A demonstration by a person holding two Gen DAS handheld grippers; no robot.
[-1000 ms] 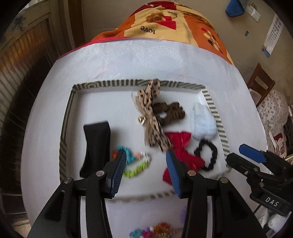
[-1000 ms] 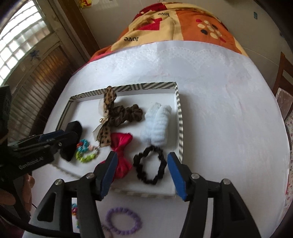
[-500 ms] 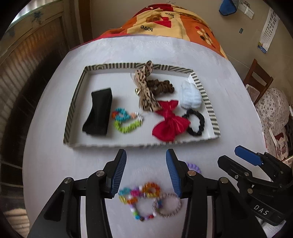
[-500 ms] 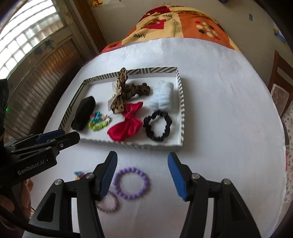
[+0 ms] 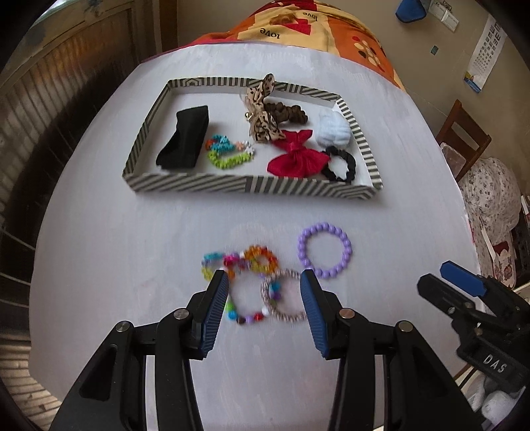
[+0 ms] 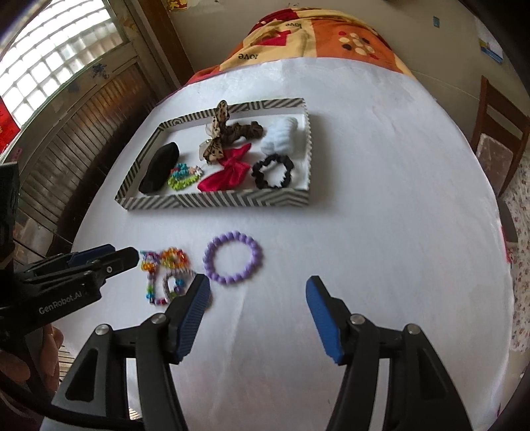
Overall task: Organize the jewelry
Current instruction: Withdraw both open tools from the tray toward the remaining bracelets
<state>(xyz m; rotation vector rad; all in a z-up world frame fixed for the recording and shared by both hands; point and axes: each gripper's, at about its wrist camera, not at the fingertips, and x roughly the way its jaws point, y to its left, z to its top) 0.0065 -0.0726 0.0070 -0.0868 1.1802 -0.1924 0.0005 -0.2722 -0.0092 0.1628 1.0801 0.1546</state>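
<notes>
A striped tray [image 5: 251, 187] on the white table holds a black band [image 5: 184, 139], a green and teal bracelet [image 5: 228, 159], a leopard bow [image 5: 260, 116], a red bow [image 5: 294, 155], a white scrunchie [image 5: 333, 129] and a black scrunchie [image 5: 351, 164]. Loose on the table in front of it lie multicolour bead bracelets [image 5: 260, 257], a pale striped bangle [image 5: 285, 316] and a purple bead bracelet [image 5: 347, 247]. My left gripper [image 5: 264, 281] hangs open above the multicolour pile. My right gripper [image 6: 257, 285] is empty, its jaws opening, just nearer than the purple bracelet [image 6: 232, 236].
An orange patterned blanket [image 5: 314, 26] covers the far end beyond the table. A wooden chair [image 5: 463, 132] stands at the right. Dark wooden panelling and a window [image 6: 49, 66] run along the left. A hand [image 6: 20, 358] holds the left gripper.
Both grippers have drawn back from above the tray to the near part of the table. The loose bracelets have come into view under them. The right jaws stand slightly wider.
</notes>
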